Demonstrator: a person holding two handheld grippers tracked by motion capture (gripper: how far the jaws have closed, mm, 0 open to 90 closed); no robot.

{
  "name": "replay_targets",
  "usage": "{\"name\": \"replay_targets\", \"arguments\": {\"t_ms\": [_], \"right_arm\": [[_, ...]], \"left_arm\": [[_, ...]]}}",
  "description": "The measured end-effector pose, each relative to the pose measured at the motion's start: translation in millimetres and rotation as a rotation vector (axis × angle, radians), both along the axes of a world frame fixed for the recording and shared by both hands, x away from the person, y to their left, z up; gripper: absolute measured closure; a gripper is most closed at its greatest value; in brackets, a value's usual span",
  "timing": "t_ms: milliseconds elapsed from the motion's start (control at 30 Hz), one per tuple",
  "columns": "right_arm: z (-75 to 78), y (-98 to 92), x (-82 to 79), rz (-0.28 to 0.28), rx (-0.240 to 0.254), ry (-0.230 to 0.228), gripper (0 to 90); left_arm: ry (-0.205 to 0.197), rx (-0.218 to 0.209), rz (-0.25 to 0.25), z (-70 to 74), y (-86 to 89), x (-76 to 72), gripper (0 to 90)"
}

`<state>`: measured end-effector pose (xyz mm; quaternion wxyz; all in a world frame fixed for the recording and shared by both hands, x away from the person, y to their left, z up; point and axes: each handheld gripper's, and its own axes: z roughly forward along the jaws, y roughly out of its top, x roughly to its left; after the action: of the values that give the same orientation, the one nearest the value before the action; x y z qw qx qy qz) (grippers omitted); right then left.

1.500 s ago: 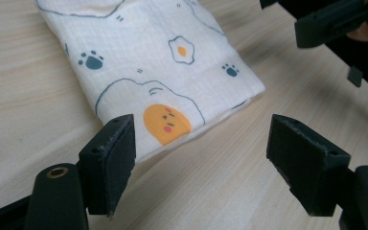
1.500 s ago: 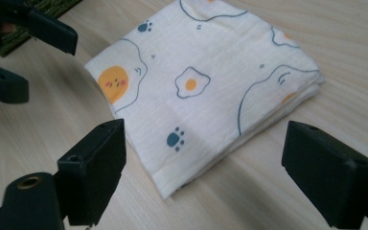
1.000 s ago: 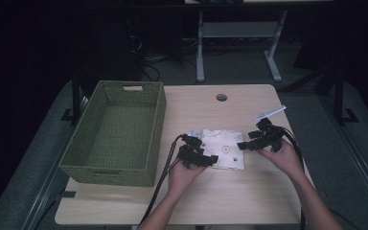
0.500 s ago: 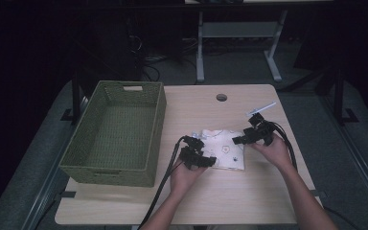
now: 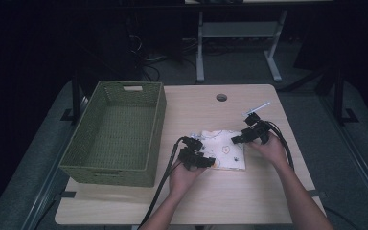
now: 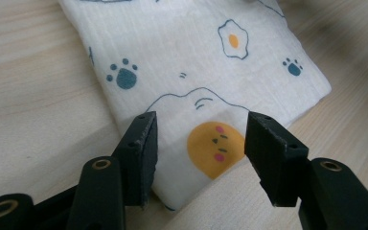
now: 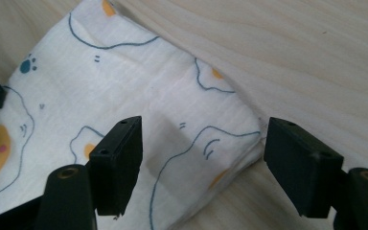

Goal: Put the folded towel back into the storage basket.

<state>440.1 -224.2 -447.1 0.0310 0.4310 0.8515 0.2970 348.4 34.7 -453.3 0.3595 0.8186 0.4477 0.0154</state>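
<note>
A folded cloth (image 5: 224,149) is lying flat on the table (image 5: 249,201) at center frame, right of the empty basket (image 5: 115,134). Both grippers are hovering over it with jaws spread, gripping nothing: the left gripper (image 6: 199,141) at its lower corner, the right gripper (image 7: 201,158) at its right edge. Folding is looking mostly done; possibly moving it to the basket is remaining

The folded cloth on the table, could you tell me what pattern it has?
White cloth printed with fried eggs and blue paw prints; clearest in the left gripper view.
</note>
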Motion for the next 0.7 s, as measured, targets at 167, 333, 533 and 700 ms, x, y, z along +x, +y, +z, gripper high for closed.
{"name": "replay_targets", "arguments": {"t_ms": [167,333,533,700], "right_arm": [[-0.2,-0.5,0.6,-0.007,-0.009,-0.015,30.0],[-1.7,0.8,1.5,-0.002,-0.026,-0.032,31.7],[-9.0,7.2,0.3,0.022,-0.063,-0.036,35.3],[-10.1,9.3,-0.2,0.016,-0.056,-0.04,40.5]], "left_arm": [[0.011,0.014,0.032,-0.9,4.3,1.6,42.1],[0.012,0.025,0.036,-4.8,4.9,2.9,47.2],[-0.007,0.041,0.016,-5.6,5.9,3.5,58.9],[-0.015,0.042,0.012,-6.1,4.4,3.1,63.3]]}}
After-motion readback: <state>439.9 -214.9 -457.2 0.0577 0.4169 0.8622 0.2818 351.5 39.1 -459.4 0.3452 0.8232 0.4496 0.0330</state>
